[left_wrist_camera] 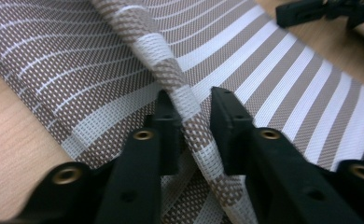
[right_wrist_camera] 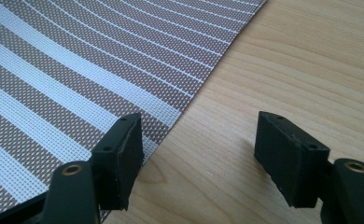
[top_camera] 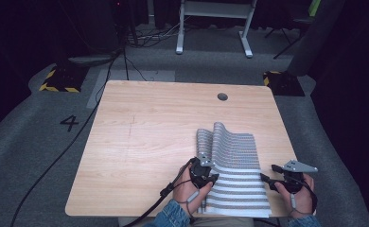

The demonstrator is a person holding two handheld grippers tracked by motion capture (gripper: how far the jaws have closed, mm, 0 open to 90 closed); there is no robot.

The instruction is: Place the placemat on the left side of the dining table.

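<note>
Here, a striped woven mat (top_camera: 234,165) was spread on the counter's (top_camera: 140,142) near right part. A raised fold of it was pinched by the left claw (left_wrist_camera: 189,121). The right claw (right_wrist_camera: 199,154) was held wide open, empty, over the mat's right edge.

From my station the one thing I can read is a dark numeral "4" (top_camera: 69,123) marked on the grey carpet floor (top_camera: 26,156), at the middle left of the high view, just off the left edge of the worktop (top_camera: 140,142). In the upper left of that view a black-and-yellow hazard-striped marking (top_camera: 59,88) edges a dark block on the floor, and a matching one (top_camera: 268,77) sits at the upper right; neither carries words. I find no lettering, label or brand in either gripper view.
</note>
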